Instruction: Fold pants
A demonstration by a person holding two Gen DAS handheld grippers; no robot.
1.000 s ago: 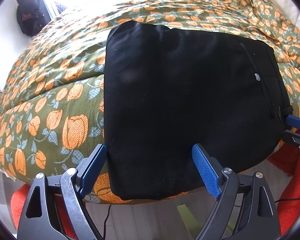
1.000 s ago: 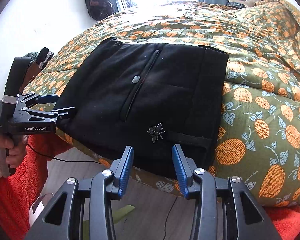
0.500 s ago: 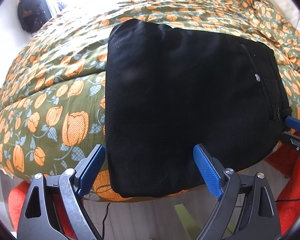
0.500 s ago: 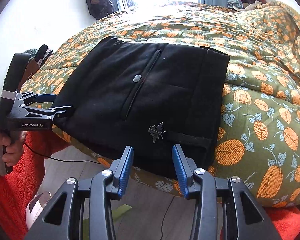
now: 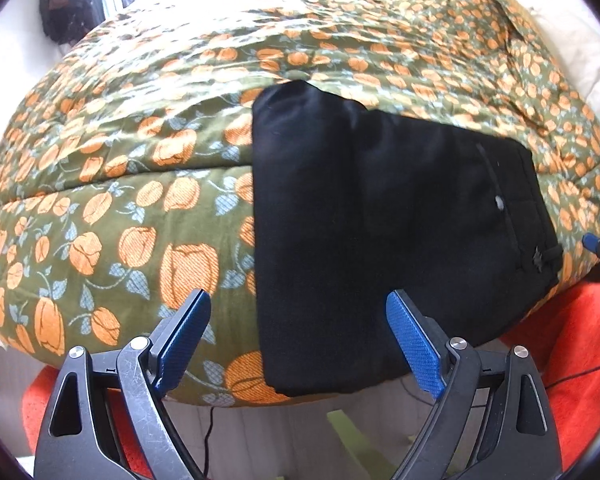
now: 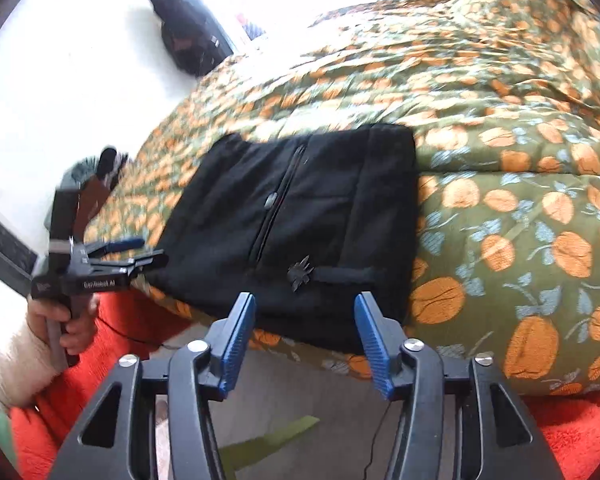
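Black pants lie folded into a flat rectangle on the near edge of a bed, seen as well in the right wrist view as pants with a zip, a button and a small metal charm. My left gripper is open, hanging above and short of the fold's near left corner, nothing between its pads. My right gripper is opening, with nothing held; it sits back from the near edge of the pants. The left gripper also shows at the left of the right wrist view, in a hand.
A green quilt with orange flowers covers the bed. Orange fluffy fabric lies below the bed edge, with a thin black cable over the pale floor. A dark bag hangs on the far wall.
Both grippers have pulled back and up from the pants, so the fold looks smaller and farther. The right gripper's jaws have spread wider. The pants have stayed still.
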